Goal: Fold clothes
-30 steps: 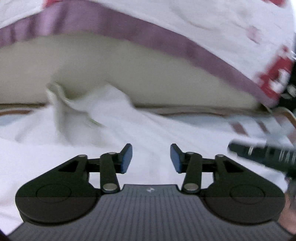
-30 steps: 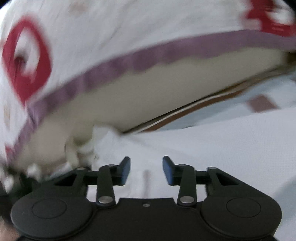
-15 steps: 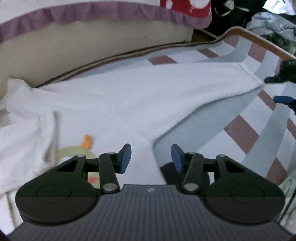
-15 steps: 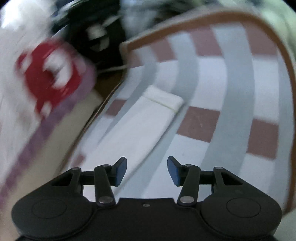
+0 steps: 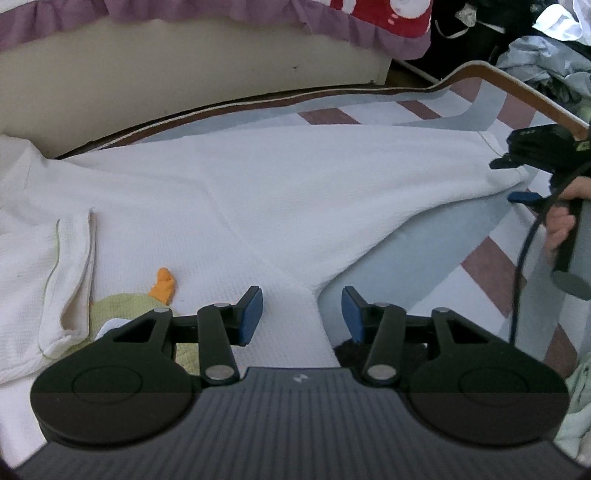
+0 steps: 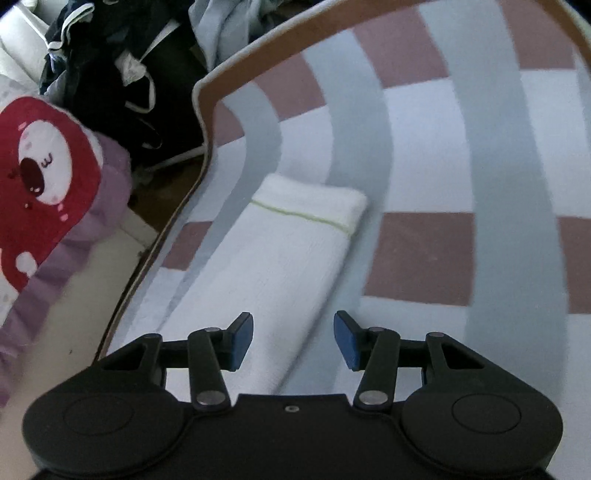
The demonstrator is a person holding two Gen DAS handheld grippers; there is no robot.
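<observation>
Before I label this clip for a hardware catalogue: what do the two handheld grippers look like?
Both match: the left gripper and right gripper are matte black, each with two round pivot housings, scissor-like linkage arms with silver rivets, and blue pads on the fingertips. The left one's body is ribbed dark grey with a small white logo. In the left view, a black cable trails from the right gripper's handle.

- Checked mat (image 6: 421,254), brown-edged, in grey, white and maroon.
- Beige bed base (image 5: 192,70) under a purple frill (image 5: 354,29).
- Dark clothes pile (image 6: 122,59) beyond the mat.
</observation>
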